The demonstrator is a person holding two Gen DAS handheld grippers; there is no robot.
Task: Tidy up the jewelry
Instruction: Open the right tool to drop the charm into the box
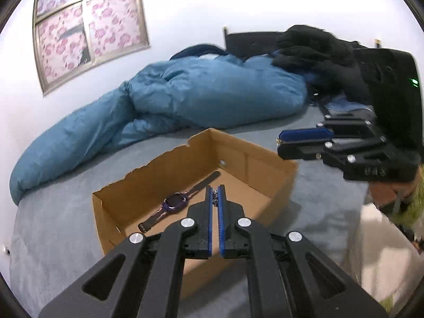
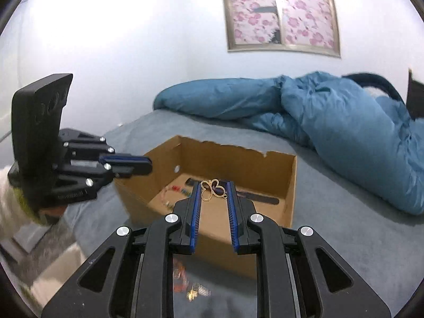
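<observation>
One watch (image 1: 175, 202), one gold pendant (image 2: 214, 189)

Matt brown cardboard box (image 1: 246, 169); shiny gold metal pendant (image 2: 213, 189); smooth puffy blue cloth quilt (image 2: 331, 122); fuzzy grey bed cover (image 2: 331, 238).

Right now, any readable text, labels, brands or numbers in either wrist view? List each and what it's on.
None readable.
Right tongs: embossed marks on the body, as seen from the left wrist view, too blurred to read.
Left tongs: faint embossed line on the body, as seen from the right wrist view, too small to read.
Cardboard box: no print visible.
Watch: face dark, nothing legible.
</observation>
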